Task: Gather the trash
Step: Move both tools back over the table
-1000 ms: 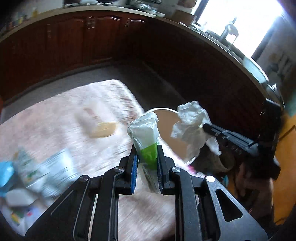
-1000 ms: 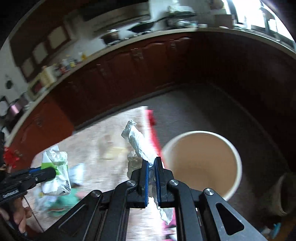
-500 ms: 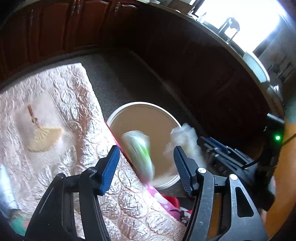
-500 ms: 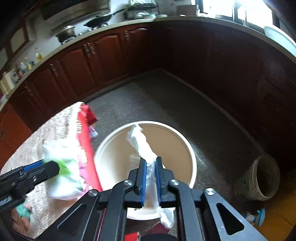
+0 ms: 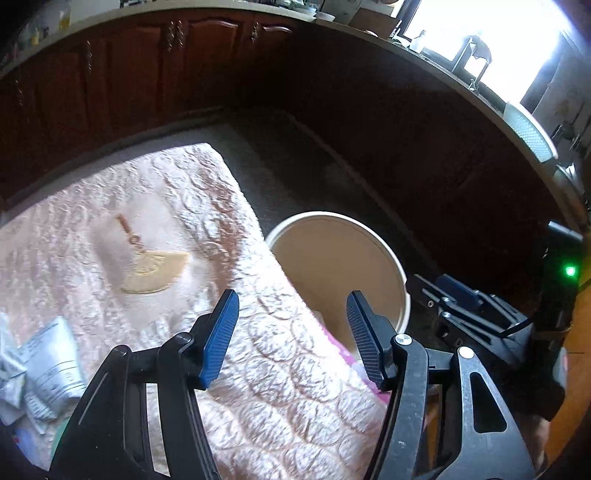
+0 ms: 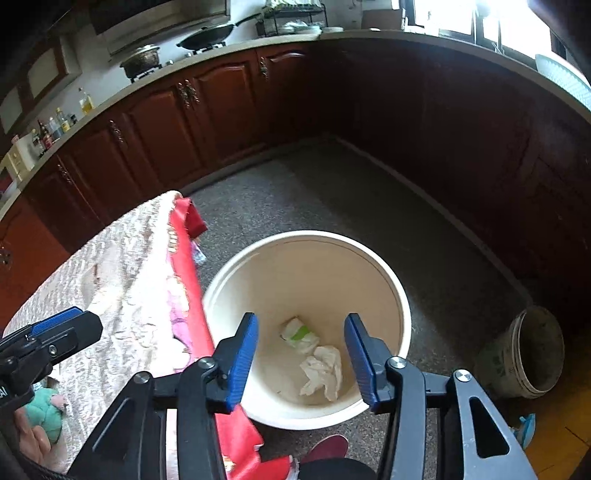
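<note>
**A:** Standing right by it, so near to far. The right hand-held gripper hangs over the cream bucket, jaws parted about halfway and nothing between the blue pads; they've just been opening. Straight down between them, on the bucket floor, lie two bits of trash: a crumpled white tissue and, touching it at about 11 o'clock, a white-and-green wrapper.

**B:** And the other one?

**A:** The left hand-held gripper is parted about halfway too and just as empty. It sits over the edge of the worktop, which has a pink quilted cloth on it. From that view the bucket rim shows at roughly 1 o'clock from the jaws, down on the floor just beside the worktop edge.

**B:** Anything left on the cloth?

**A:** Yep. At about 8 o'clock from the left jaws there's a grey-white printed packet with other crumpled bits beside it, half cut off by the frame. An embroidered fan motif sits further in, around 10 o'clock.

**B:** Beyond that?

**A:** A red cloth edge hangs off the worktop next to the bucket. A dirty smaller pail stands on the speckled floor at 3 o'clock from the bucket. Dark red cabinets curve round the back, with a wok on the stove.
</note>
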Tool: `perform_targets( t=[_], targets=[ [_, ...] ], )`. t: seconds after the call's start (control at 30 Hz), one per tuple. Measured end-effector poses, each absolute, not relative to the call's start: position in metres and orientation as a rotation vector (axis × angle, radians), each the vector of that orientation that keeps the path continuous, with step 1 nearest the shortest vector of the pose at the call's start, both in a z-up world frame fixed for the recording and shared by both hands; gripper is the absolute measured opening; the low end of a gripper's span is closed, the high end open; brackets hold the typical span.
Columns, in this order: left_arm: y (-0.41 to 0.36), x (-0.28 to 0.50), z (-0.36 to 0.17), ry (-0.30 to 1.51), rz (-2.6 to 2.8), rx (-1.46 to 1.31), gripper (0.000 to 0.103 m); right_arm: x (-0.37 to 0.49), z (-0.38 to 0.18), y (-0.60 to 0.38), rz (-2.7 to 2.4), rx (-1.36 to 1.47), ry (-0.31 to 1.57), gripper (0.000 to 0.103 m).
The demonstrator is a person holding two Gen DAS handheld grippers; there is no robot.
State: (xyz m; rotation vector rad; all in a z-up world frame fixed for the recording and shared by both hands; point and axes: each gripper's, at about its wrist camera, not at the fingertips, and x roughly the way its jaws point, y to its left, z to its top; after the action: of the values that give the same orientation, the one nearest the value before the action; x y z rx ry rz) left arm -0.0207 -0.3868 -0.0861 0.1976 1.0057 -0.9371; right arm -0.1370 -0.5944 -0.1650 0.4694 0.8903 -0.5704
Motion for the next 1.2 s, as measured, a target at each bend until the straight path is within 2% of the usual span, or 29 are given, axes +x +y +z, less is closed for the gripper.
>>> perform_targets(
  t=[0.13,0.5,0.57,0.8,0.93,1.2],
  targets=[
    [-0.366,-0.025,-0.075,0.949,-0.901,0.223,0.059,-0.137,-0.15,-0.583,-0.55,0.459,0.871,0.059],
    [-0.299,-0.028,-0.053,0.865,-0.774,0.211,0.059,-0.128,-0.121,-0.537,-0.474,0.39,0.84,0.061],
    [-0.29,-0.028,-0.047,0.854,-0.752,0.206,0.059,-0.124,-0.117,-0.528,-0.457,0.382,0.845,0.066],
    [-0.24,-0.024,-0.031,0.827,-0.677,0.187,0.059,-0.106,-0.105,-0.488,-0.369,0.332,0.835,0.068],
    [-0.209,-0.022,-0.027,0.819,-0.633,0.17,0.06,-0.096,-0.097,-0.462,-0.312,0.299,0.827,0.08],
    [-0.141,-0.008,-0.036,0.848,-0.543,0.141,0.06,-0.076,-0.092,-0.417,-0.207,0.251,0.829,0.082]
  ],
)
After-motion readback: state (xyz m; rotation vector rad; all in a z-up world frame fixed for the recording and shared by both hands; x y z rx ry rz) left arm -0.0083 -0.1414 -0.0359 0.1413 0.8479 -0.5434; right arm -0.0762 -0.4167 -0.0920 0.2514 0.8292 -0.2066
